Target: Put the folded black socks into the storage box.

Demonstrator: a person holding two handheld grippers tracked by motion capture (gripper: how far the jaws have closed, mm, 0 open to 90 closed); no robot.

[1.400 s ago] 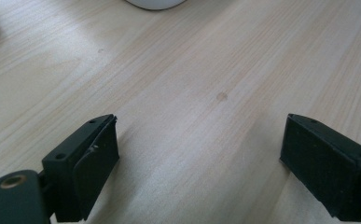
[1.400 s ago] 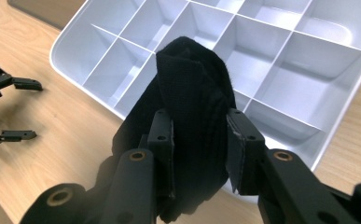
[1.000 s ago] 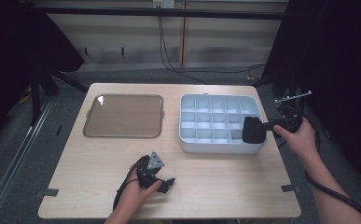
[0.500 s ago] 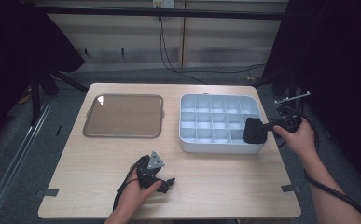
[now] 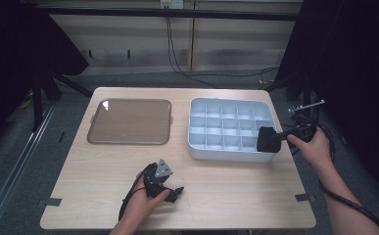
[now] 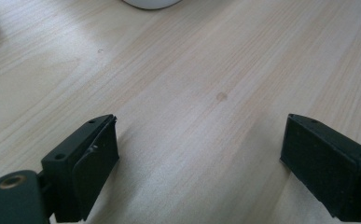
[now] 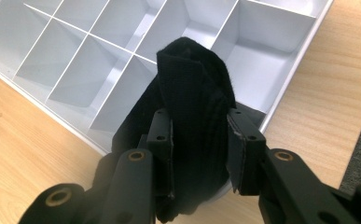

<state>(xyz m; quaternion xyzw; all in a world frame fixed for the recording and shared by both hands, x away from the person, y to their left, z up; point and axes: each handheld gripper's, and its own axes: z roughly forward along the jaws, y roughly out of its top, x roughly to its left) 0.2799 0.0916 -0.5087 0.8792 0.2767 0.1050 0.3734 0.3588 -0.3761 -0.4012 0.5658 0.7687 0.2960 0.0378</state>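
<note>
The right gripper (image 7: 200,154) holds a black cloth (image 7: 194,112), which looks like a folded or rolled sock, with its two jaws pressed on both sides of it. In the right gripper view the cloth rises from between the jaws and bends over at its top, and it hangs above the near corner of the white tray (image 7: 304,56). This tray is divided into many square compartments, and those that can be seen have nothing in them. In the high view the cloth (image 5: 267,139) is at the right front corner of the tray (image 5: 226,154), over its rim, and the right hand (image 5: 314,147) comes from the right side of the table (image 5: 236,191). I cannot tell if the cloth touches the rim or is only above it. The left gripper (image 5: 170,188) rests near the front edge of the table, well apart from the tray, with the left hand (image 5: 140,208) around it. In the left gripper view its jaws are wide apart and only bare wood (image 6: 192,93) lies between them, so this gripper (image 6: 199,163) is open and holds nothing. On the left half of the table lies a flat brown tray (image 5: 130,122) with rounded corners, beside the white tray but not touching it. A black cable (image 5: 353,205) trails from the right gripper along the person's forearm.
</note>
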